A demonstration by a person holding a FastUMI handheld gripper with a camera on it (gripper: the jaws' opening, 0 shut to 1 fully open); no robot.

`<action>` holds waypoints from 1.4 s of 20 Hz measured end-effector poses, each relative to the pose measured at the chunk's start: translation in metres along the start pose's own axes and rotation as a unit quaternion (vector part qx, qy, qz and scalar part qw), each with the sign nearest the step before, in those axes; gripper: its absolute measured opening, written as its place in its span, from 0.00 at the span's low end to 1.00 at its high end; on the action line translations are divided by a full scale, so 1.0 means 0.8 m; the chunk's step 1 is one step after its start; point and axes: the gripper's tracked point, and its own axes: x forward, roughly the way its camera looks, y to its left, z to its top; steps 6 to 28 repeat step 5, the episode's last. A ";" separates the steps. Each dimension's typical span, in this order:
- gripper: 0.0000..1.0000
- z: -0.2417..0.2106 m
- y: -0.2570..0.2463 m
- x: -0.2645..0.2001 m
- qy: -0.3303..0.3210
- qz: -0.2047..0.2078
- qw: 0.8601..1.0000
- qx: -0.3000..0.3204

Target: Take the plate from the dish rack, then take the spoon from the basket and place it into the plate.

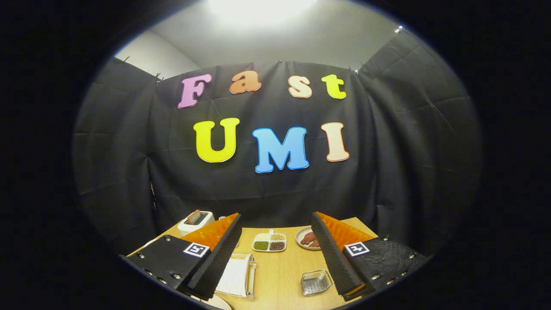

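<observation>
My gripper (276,214) is held high above a wooden table (282,267) and stands open, with nothing between its orange-backed, black-padded fingers (224,247). Below, close to the left finger, a clear dish rack (236,275) holds a white plate standing on edge. A small metal mesh basket (316,282) sits near the right finger. I cannot make out a spoon inside the basket from here.
A white toaster (196,221) with a slice in it stands at the far left of the table. A white divided dish (269,242) of beans and a round plate with meat (306,238) lie further back. Black cloth walls close in the table.
</observation>
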 end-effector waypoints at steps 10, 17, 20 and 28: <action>0.99 -0.005 -0.028 0.005 0.004 -0.008 1.000 0.004; 0.99 -0.005 -0.028 0.005 0.004 -0.008 1.000 0.004; 0.99 -0.005 -0.028 0.005 0.004 -0.008 1.000 0.004; 0.99 -0.005 -0.028 0.005 0.004 -0.008 1.000 0.004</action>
